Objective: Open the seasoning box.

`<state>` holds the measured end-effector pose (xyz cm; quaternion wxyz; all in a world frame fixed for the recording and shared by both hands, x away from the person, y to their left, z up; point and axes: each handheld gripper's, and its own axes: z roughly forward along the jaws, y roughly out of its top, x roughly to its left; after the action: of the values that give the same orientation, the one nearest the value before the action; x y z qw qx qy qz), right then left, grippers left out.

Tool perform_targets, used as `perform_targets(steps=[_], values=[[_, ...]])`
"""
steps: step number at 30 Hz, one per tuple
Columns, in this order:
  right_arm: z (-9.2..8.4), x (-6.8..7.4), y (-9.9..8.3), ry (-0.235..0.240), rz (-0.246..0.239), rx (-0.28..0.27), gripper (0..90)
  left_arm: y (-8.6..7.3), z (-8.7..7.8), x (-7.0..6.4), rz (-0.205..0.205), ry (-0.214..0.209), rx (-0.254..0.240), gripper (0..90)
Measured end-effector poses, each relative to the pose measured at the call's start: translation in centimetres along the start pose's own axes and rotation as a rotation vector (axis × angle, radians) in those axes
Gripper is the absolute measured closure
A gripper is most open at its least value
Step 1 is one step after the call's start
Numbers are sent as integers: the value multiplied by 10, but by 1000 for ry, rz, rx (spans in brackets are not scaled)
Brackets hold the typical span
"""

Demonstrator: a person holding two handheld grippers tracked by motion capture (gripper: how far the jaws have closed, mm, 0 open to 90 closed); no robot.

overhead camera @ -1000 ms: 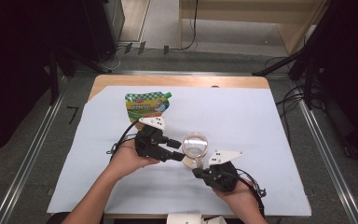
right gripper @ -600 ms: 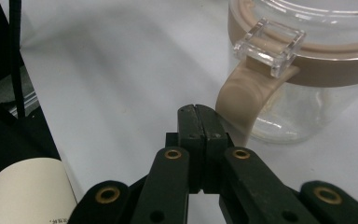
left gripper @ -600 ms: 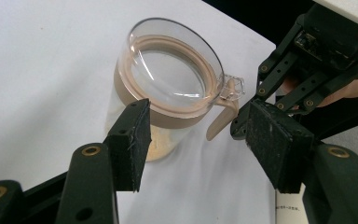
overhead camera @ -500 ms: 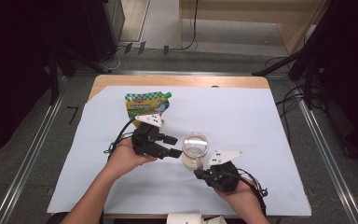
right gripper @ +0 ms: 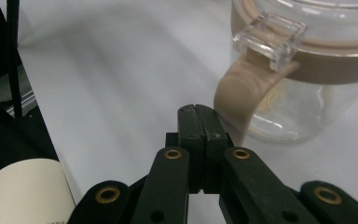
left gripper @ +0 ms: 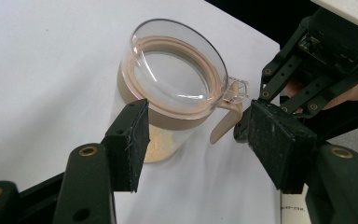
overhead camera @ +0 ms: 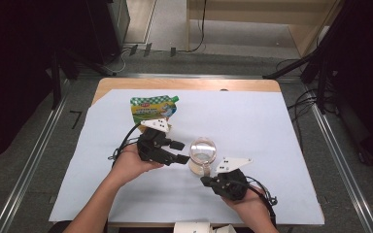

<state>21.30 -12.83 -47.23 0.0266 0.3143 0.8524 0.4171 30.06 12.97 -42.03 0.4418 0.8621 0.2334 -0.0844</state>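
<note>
Since the earlier frame: left gripper (overhead camera: 180, 152) drew back left of jar (overhead camera: 203, 154), jaws just widened, now spread empty. Right gripper (right gripper: 197, 112) pressed together beside tan latch (right gripper: 242, 91) (possibly touching). Jar upright mid-table.

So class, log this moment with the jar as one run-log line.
left gripper: open, jaws just opening beside jar | right gripper: shut, empty, by clasp | lid: on

Bright, even light (dark surroundings)
</note>
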Motion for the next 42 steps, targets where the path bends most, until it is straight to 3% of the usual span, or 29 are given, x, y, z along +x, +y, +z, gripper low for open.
perform_targets(steps=[11, 26, 31, 34, 38, 42], values=[[4, 1, 1, -20, -2, -3, 900, -1, -2, 1, -7, 5, -6, 399], [-19, -31, -5, -93, 99, 2, 900, -1, -2, 2, -2, 14, 5, 406], [-25, -42, -7, -116, 113, 7, 900, -2, 0, 2, 11, 44, 19, 399], [-28, -48, -7, -125, 120, 14, 900, -3, 1, 2, 41, 69, 28, 386], [-30, -57, -6, -140, 120, 18, 900, -2, 2, 1, 44, 58, 17, 369], [-33, -74, -5, -147, 147, 8, 900, -1, 5, 4, 22, -4, -2, 359]])
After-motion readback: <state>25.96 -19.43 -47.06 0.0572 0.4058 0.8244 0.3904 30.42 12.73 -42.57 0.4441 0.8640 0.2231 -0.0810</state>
